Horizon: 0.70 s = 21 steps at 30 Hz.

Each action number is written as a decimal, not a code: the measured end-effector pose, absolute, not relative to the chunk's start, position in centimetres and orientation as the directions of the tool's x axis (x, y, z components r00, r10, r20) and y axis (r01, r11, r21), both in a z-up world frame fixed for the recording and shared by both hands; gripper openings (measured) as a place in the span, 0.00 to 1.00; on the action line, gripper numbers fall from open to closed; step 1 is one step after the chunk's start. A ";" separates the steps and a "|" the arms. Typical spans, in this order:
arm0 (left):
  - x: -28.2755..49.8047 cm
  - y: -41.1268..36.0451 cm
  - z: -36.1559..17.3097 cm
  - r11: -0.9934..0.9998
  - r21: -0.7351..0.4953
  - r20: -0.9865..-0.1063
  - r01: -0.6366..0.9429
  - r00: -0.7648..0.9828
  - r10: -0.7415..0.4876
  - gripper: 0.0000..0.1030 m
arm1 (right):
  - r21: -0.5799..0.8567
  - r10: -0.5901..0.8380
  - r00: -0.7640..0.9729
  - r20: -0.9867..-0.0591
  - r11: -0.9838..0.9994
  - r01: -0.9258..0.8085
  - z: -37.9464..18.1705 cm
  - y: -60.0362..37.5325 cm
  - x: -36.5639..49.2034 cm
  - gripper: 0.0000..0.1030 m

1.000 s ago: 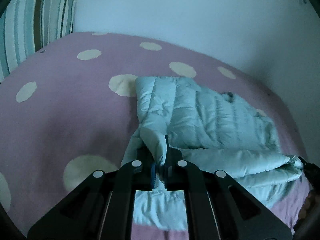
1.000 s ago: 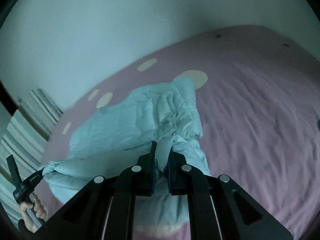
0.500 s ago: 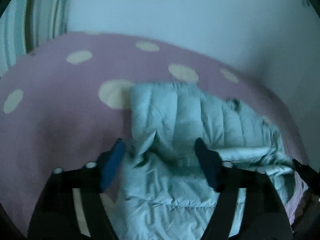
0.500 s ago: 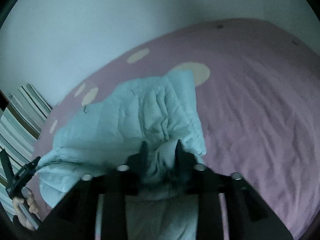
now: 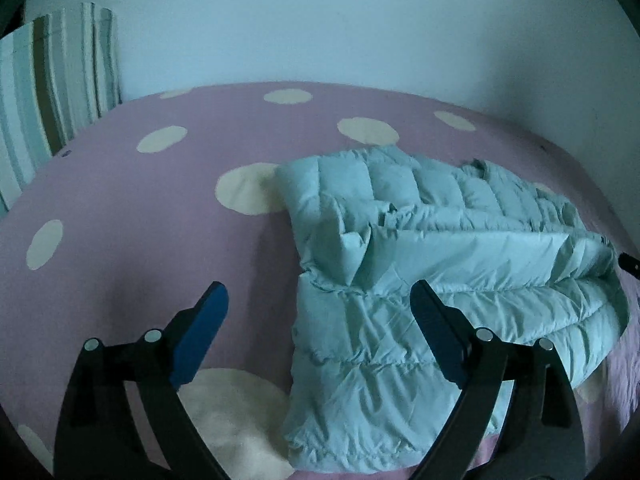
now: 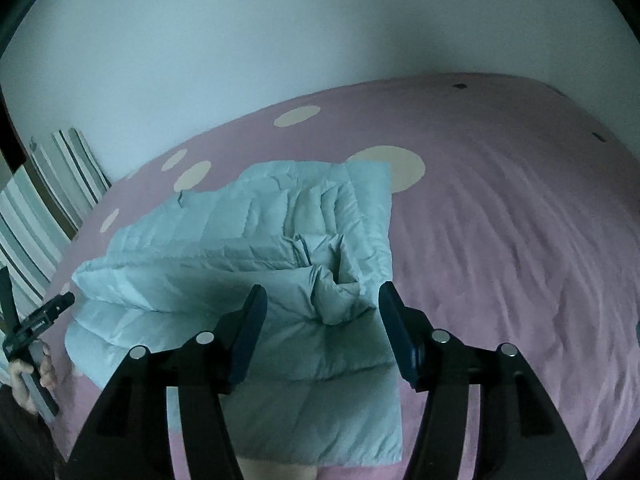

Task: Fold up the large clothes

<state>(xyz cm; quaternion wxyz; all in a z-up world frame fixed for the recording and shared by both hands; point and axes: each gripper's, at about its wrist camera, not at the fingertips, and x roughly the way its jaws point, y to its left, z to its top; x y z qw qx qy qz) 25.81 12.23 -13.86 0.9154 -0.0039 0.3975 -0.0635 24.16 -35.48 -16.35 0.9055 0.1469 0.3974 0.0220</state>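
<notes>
A pale blue quilted puffer jacket (image 5: pixel 420 264) lies folded over on a pink bed sheet with cream dots (image 5: pixel 160 216). In the left wrist view my left gripper (image 5: pixel 320 300) hangs over the jacket's left edge, jaws still opening, wide apart and pressing on nothing. The right wrist view shows the same jacket (image 6: pixel 248 248) from the other end. My right gripper (image 6: pixel 320 300) sits above its crumpled corner, jaws opening, the fabric lying loose below them. The left gripper's tip (image 6: pixel 48 312) and the hand (image 6: pixel 36 376) holding it show at the far left.
A striped cushion (image 5: pixel 52 92) stands against the white wall at the bed's far left, also seen as a striped cushion (image 6: pixel 40 216) in the right wrist view. Bare sheet (image 6: pixel 520 240) stretches to the right of the jacket. The bed's near edge lies just below both grippers.
Both grippers, shut on folds of the jacket a second ago, have opened and let the fabric drop onto the bed. The jacket's top layer now lies flatter.
</notes>
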 end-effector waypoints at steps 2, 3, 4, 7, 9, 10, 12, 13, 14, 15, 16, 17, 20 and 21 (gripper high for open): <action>26.3 12.1 -14.2 0.987 -0.061 -0.733 0.149 0.664 -0.146 0.90 | 0.270 0.163 0.672 -0.722 0.961 0.057 -16.7 -35.2 24.8 0.56; 26.7 11.9 -14.4 0.983 -0.058 -0.738 0.173 0.656 -0.159 0.90 | 0.262 0.168 0.664 -0.729 0.964 0.043 -17.0 -35.1 25.2 0.56; 27.1 11.7 -14.6 0.979 -0.057 -0.743 0.196 0.646 -0.173 0.90 | 0.255 0.171 0.656 -0.735 0.967 0.033 -17.2 -35.1 25.6 0.56; 28.2 11.3 -15.3 0.969 -0.052 -0.766 0.240 0.613 -0.193 0.90 | 0.253 0.189 0.634 -0.750 0.967 0.012 -18.1 -35.1 26.8 0.57; 28.9 11.2 -15.8 0.966 -0.046 -0.784 0.253 0.590 -0.192 0.89 | 0.254 0.192 0.620 -0.761 0.967 0.012 -18.7 -35.2 27.5 0.57; 29.2 11.1 -16.0 0.966 -0.047 -0.788 0.255 0.584 -0.193 0.89 | 0.255 0.193 0.618 -0.762 0.967 0.011 -18.8 -35.1 27.6 0.57; 29.7 11.1 -16.3 0.965 -0.053 -0.795 0.257 0.573 -0.197 0.75 | 0.247 0.186 0.619 -0.763 0.969 0.013 -19.0 -35.0 27.7 0.52; 29.9 11.2 -16.5 0.964 -0.067 -0.799 0.258 0.564 -0.207 0.71 | 0.244 0.185 0.620 -0.763 0.970 0.012 -19.0 -35.0 27.8 0.43; 30.1 11.3 -16.7 0.962 -0.086 -0.801 0.261 0.555 -0.223 0.60 | 0.245 0.190 0.614 -0.766 0.970 0.006 -19.2 -34.9 27.8 0.33; 30.2 11.3 -16.8 0.959 -0.103 -0.803 0.265 0.547 -0.237 0.49 | 0.243 0.191 0.610 -0.769 0.970 0.001 -19.3 -34.8 27.9 0.30; 30.2 11.3 -17.0 0.957 -0.118 -0.806 0.266 0.537 -0.248 0.45 | 0.238 0.190 0.606 -0.772 0.971 -0.002 -19.4 -34.6 28.0 0.24; 30.4 11.3 -17.1 0.958 -0.120 -0.810 0.261 0.532 -0.246 0.38 | 0.227 0.184 0.606 -0.774 0.974 -0.005 -19.5 -34.4 27.9 0.21; 30.3 11.1 -17.2 0.962 -0.099 -0.812 0.255 0.538 -0.226 0.21 | 0.198 0.158 0.619 -0.769 0.980 -0.005 -19.5 -33.9 27.6 0.13; 30.2 11.1 -17.1 0.963 -0.094 -0.810 0.252 0.543 -0.221 0.17 | 0.194 0.154 0.625 -0.765 0.981 -0.005 -19.4 -33.8 27.4 0.13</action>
